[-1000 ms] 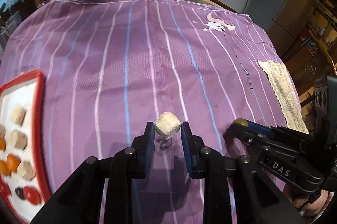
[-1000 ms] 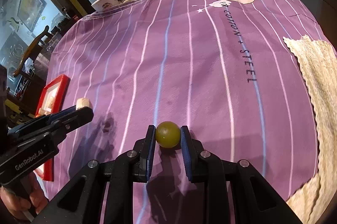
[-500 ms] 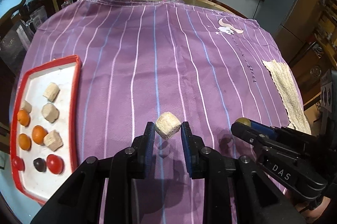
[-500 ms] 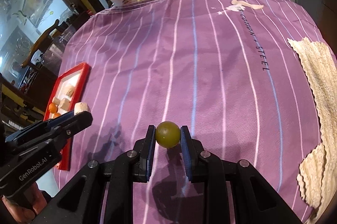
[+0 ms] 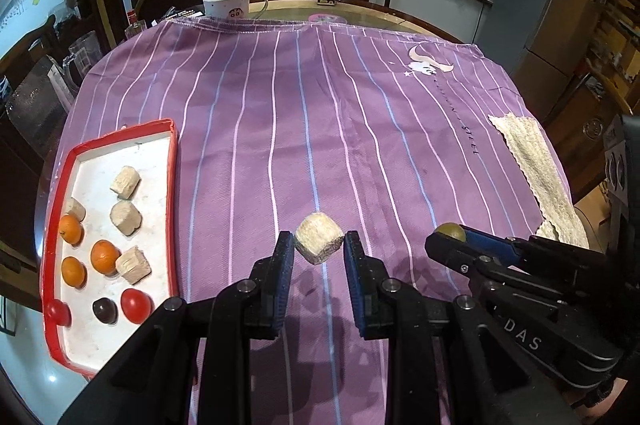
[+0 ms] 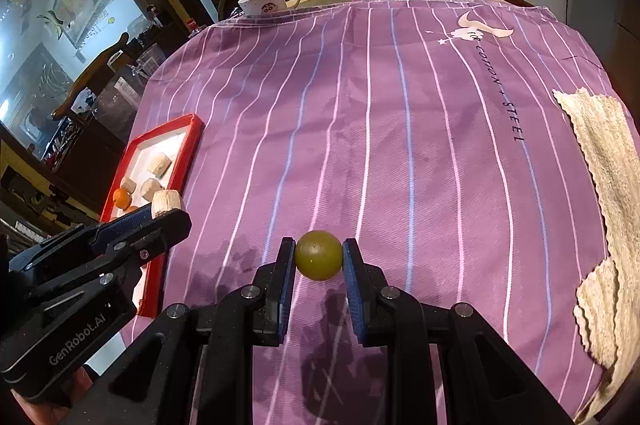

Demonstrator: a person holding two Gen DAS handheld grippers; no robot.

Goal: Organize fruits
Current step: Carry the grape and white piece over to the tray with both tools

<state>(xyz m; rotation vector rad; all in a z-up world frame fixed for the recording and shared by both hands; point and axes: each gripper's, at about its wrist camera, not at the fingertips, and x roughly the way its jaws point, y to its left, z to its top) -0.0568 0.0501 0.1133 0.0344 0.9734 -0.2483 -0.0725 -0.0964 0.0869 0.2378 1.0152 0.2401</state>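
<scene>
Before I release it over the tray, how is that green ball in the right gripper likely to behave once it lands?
The green ball looks round and smooth, so it will probably roll on landing. The red tray has a raised rim that should stop it. The right gripper pinches it only at two side points, so it may slip out early.

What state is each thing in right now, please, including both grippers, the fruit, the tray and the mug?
Left gripper: shut on a beige chunk, held above the cloth.
Right gripper: shut on a green ball, held above the cloth.
Red tray: flat on the table, holding beige chunks, oranges, red fruits and one dark fruit.
Mug: upright, at the far edge.
Purple cloth: spread flat.
</scene>
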